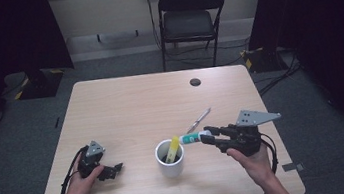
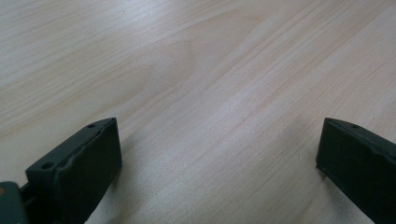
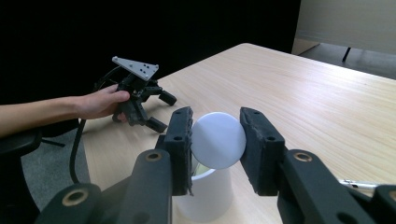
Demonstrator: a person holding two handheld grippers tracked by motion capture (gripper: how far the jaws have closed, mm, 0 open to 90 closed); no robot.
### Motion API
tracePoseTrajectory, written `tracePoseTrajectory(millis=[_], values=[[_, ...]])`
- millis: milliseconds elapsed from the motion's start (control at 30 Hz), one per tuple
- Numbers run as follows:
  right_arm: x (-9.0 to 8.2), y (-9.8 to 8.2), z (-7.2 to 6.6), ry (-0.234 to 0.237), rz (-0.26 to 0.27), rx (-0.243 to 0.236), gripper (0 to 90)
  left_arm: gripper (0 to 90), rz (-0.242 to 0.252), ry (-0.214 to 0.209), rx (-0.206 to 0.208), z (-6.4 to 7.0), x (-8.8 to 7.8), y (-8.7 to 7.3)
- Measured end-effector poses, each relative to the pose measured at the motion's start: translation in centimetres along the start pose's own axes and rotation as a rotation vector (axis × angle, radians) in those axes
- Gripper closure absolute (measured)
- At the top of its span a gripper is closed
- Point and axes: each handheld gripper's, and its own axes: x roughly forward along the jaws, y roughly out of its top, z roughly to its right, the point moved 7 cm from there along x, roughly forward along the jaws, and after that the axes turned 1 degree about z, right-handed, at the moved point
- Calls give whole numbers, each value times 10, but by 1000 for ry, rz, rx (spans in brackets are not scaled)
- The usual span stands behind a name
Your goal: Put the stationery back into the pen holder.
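My right gripper (image 1: 210,136) is shut on a white tube with a green band (image 1: 193,137) and holds it level, its far end over a white cup (image 1: 171,166). A yellow item (image 1: 172,149) stands tilted in the cup. In the right gripper view the tube's round white end (image 3: 218,140) sits pinched between the jaws of the right gripper (image 3: 217,133), with the cup (image 3: 210,196) just below. My left gripper (image 1: 114,170) rests on the table left of the cup. Its jaws stand wide apart over bare wood in the left gripper view (image 2: 219,144).
A slim silver pen (image 1: 198,120) lies on the wooden table (image 1: 125,103) beyond the cup. A dark round grommet (image 1: 195,82) sits near the far edge. A black folding chair (image 1: 189,16) stands behind the table. The left gripper (image 3: 162,112) and its hand show across the table.
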Motion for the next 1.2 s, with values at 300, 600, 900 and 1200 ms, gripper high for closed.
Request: tracePoseTrajectory(millis=[300,600,900,1200], values=[[23,3,-10,51,-18,-17,656,0,0,-1,0,0,0,0],[47,-4,-17,78,-56,-25,656,0,0,0,0,0,0,0],[66,-17,-14,91,-88,-10,656,0,0,0,0,0,0,0],[79,-28,-12,90,-139,-8,655,0,0,-1,0,0,0,0]])
